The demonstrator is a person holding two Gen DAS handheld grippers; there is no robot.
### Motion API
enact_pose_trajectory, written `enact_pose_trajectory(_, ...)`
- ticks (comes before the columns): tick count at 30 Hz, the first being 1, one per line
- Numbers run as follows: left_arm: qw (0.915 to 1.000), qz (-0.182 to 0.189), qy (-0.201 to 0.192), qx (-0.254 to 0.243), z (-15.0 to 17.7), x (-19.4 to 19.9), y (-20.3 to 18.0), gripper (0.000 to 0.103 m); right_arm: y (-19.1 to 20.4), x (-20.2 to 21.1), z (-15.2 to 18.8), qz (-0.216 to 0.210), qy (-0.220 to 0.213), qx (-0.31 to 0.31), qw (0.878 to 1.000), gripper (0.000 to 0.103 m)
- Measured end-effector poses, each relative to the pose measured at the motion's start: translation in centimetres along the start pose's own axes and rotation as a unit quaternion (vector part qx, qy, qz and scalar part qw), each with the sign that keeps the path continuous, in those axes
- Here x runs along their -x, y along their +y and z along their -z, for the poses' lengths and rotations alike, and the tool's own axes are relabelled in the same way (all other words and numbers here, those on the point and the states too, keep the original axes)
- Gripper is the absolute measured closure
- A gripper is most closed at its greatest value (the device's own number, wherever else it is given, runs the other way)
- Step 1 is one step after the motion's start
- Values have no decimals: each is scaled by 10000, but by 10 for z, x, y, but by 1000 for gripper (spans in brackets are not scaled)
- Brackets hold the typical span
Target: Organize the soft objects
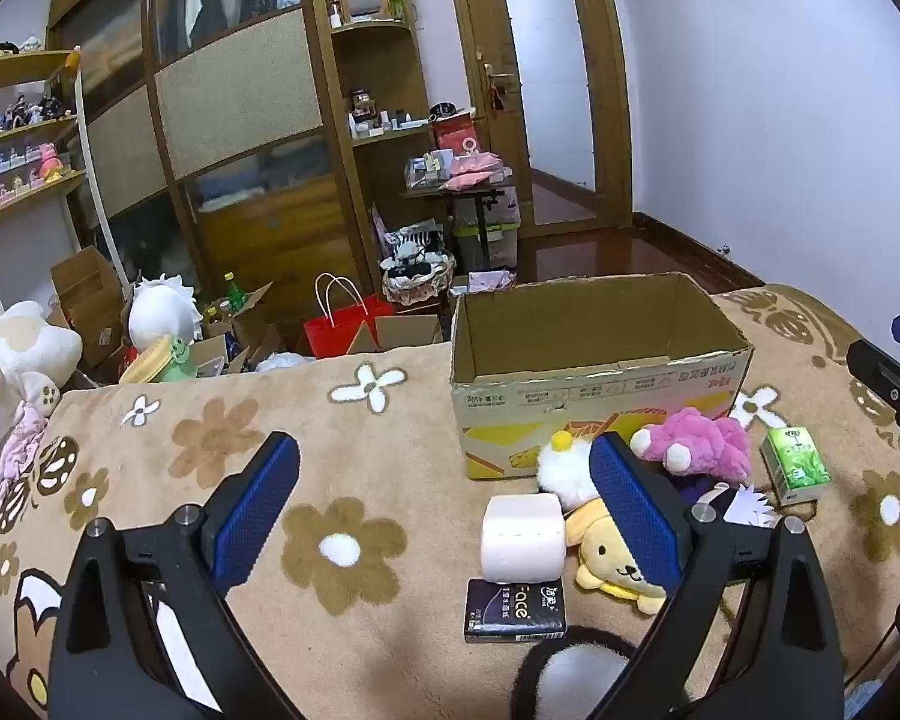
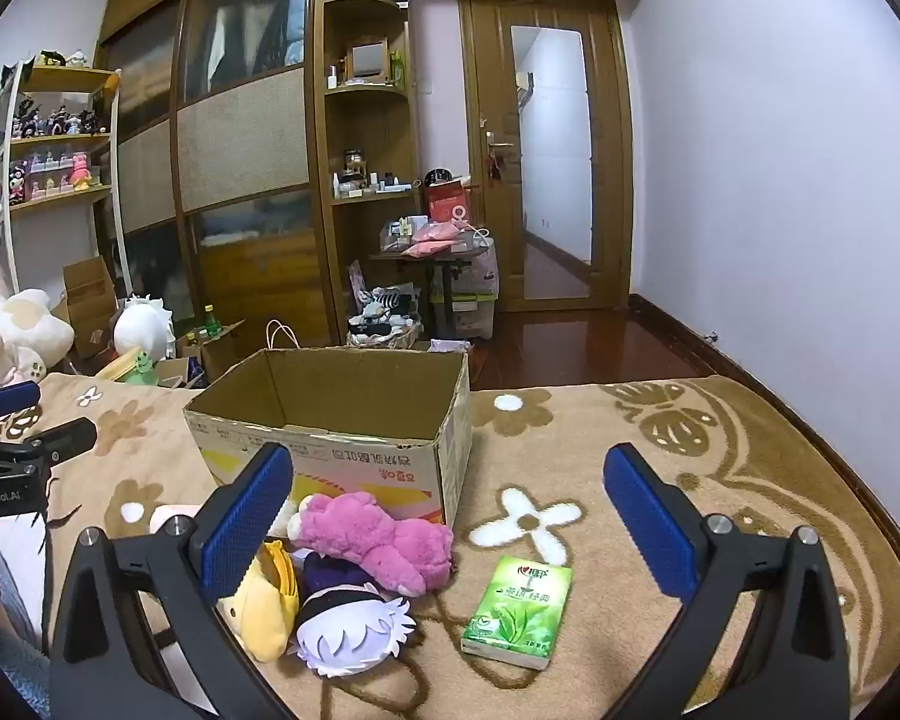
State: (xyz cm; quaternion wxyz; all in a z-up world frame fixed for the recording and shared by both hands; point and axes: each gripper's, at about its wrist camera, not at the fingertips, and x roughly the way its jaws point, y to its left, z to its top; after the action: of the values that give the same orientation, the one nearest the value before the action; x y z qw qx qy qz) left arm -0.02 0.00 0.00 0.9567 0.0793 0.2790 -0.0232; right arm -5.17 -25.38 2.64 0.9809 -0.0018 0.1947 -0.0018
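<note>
Both tools wide and empty, toys heaped in front of the box.

Your left tool (image 1: 444,504) hangs over the roll (image 1: 522,537); your right tool (image 2: 447,516) frames the pink plush (image 2: 378,537) at lower centre. Close on its middle, lift clear of the rim, release inside the box (image 2: 330,414).

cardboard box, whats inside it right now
As far as either view shows, the cardboard box holds nothing: only bare inner walls and a strip of floor at the far side. Its near wall hides the rest of the bottom. The pink plush lies outside, against its front.
</note>
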Motion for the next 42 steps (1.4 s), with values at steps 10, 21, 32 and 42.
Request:
enact_pose_trajectory(10, 10000, -17, -29, -33, 0, 0, -1, 6, 0, 1, 0, 2, -3, 11, 10000, 0)
enact_pose_trajectory(21, 10000, -14, -37, -46, 0, 1, 0, 6, 0, 0, 0, 3, -4, 17, 10000, 0)
enact_pose_trajectory(32, 10000, -21, -41, -47, -4, 4, 1, 6, 0, 1, 0, 12, -13, 19, 10000, 0)
enact_pose_trajectory(42, 10000, -16, -58, -44, -4, 4, 0, 6, 0, 1, 0, 7, -16, 24, 10000, 0)
